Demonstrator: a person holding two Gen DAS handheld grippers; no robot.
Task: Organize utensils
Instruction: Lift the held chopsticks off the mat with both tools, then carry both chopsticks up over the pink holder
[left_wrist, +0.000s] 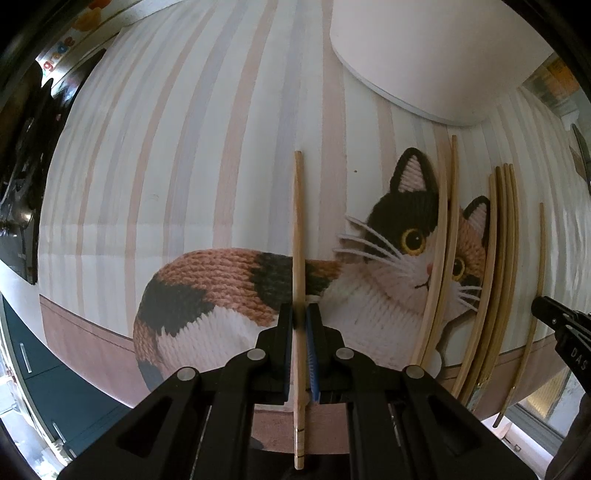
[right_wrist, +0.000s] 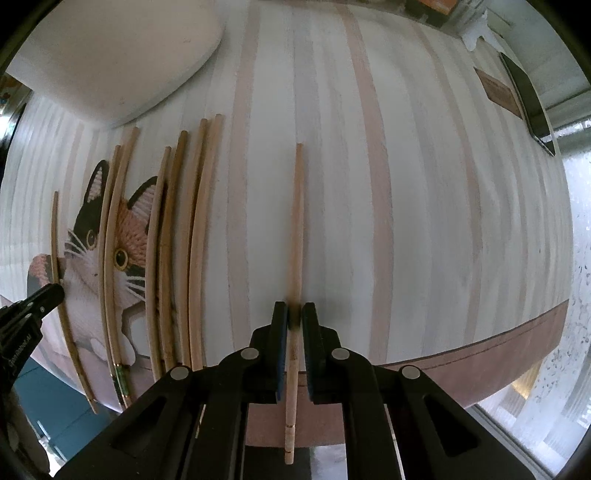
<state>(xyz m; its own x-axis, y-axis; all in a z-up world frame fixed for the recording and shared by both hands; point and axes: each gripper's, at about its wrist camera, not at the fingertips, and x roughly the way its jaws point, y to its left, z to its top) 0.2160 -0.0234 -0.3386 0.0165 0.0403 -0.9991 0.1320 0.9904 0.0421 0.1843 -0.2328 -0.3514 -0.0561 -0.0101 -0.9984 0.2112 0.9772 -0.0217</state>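
Left tool (left_wrist: 300, 314), bottom centre of the left wrist view, clenched on 1 wooden chopstick (left_wrist: 298, 229). Pads pressed to both sides of the stick, thin end up toward mid-frame, thick banded end down past the tool's body at the bottom edge. Behind it, the striped cloth with a knitted-look calico cat (left_wrist: 207, 291) covering the surface (left_wrist: 184, 129).

Right tool (right_wrist: 294, 314), bottom centre of the right wrist view, likewise clamped on a second chopstick (right_wrist: 296, 229), same vertical lie, grooved thick end near the bottom edge. Whether either stick touches the cloth or sits just above it: cannot tell.

Loose chopsticks (left_wrist: 502, 258) grouped at the right of the left wrist view, lying roughly parallel across the cat's face; same group (right_wrist: 173, 240) at the left of the right wrist view, with 1 single stick apart at the far left. Exact count hard to fix where the sticks overlap.

White tray (left_wrist: 424, 55) at the upper right of the left wrist view, upper left of the right wrist view, beyond the thin ends of the loose sticks. Dark phone-like slab (right_wrist: 528, 103) at the upper right of the right wrist view, near the surface's edge. Each tool's black tip visible in the other's view, at the outer edge of the loose group.
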